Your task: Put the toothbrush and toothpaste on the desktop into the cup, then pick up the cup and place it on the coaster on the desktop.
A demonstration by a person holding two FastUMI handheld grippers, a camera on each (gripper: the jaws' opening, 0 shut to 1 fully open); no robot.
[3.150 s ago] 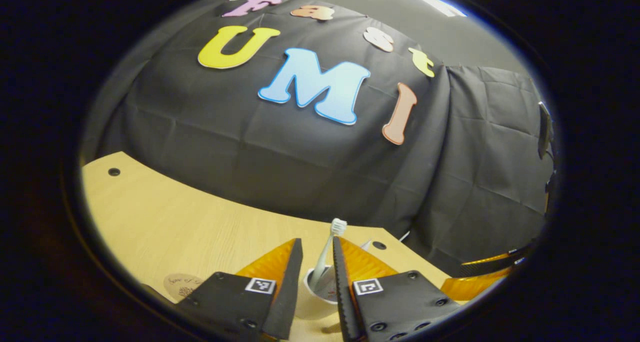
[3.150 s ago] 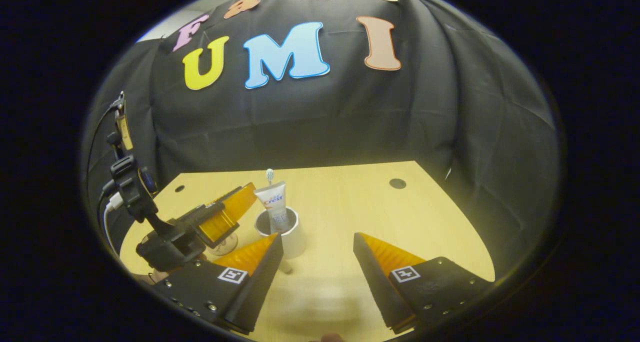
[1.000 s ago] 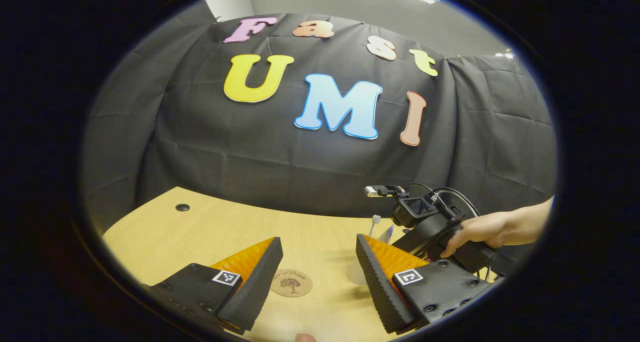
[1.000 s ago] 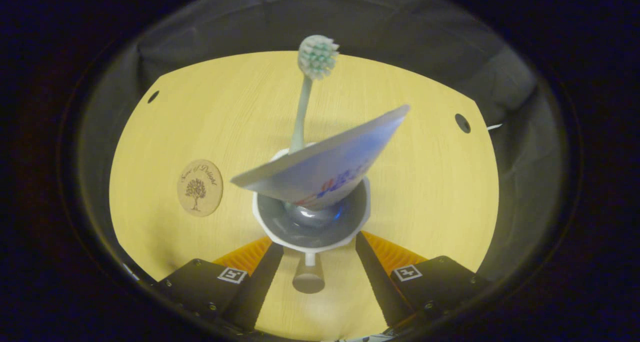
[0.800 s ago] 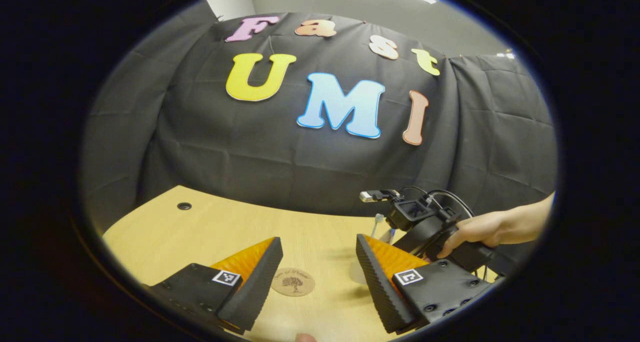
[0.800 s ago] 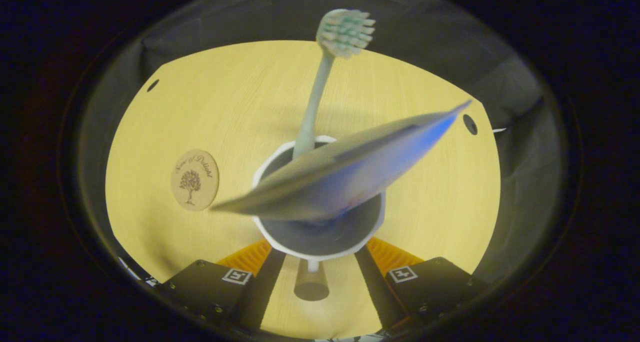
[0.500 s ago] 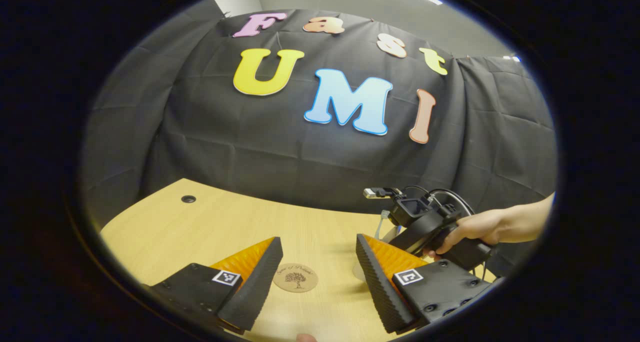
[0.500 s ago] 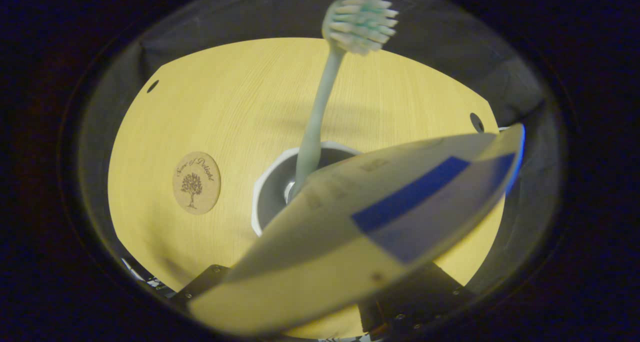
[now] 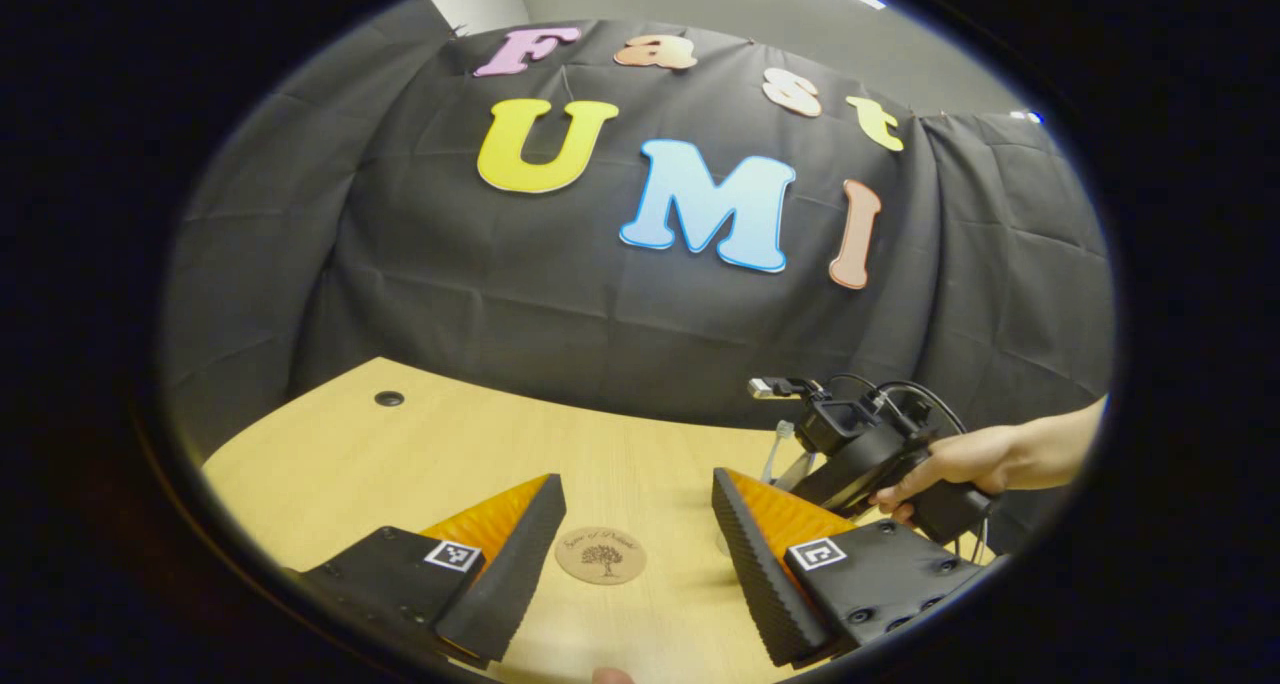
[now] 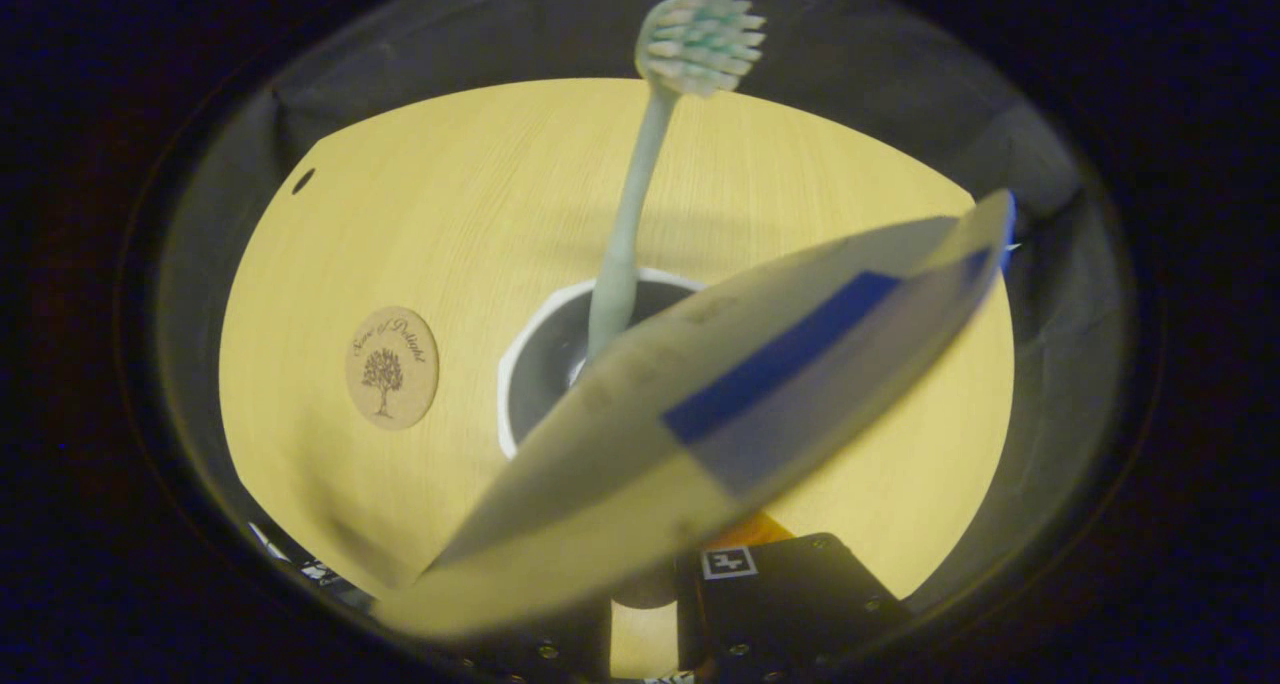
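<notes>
Since a second ago my right gripper, seemingly clamped on the cup, has lifted it with toothbrush and toothpaste; coaster lies leftward, left gripper open.

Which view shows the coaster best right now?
The left gripper view: the coaster lies whole and unblocked on the desktop, between the open left gripper fingers, its tree print facing the camera. The right gripper view also shows it whole, left of the cup, but off toward the edge and more distorted.
</notes>
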